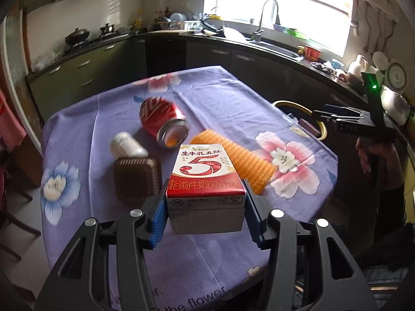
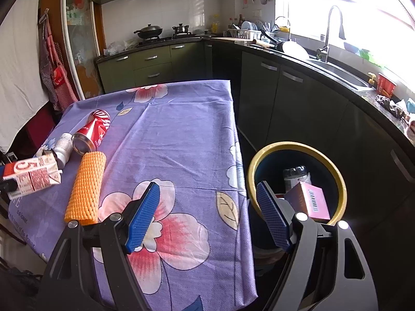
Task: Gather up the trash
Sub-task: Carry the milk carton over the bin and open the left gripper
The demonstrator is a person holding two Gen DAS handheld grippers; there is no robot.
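A milk carton (image 1: 206, 181) is clamped in the left hand-held gripper (image 1: 206, 216); the right hand-held gripper (image 2: 207, 217) is held wide open, empty. Some trash is already binned (image 2: 337, 171); cans (image 1: 160, 121) and foam netting (image 1: 241, 160) are left on the tabletop (image 1: 220, 98).

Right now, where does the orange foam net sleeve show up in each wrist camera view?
Left wrist view: the orange foam net sleeve lies centre-right, just behind the milk carton clamped in the left gripper.
Right wrist view: the sleeve lies lower left, ahead of the open right gripper.
Shared landmark: the red can lying just beyond the sleeve's far end.
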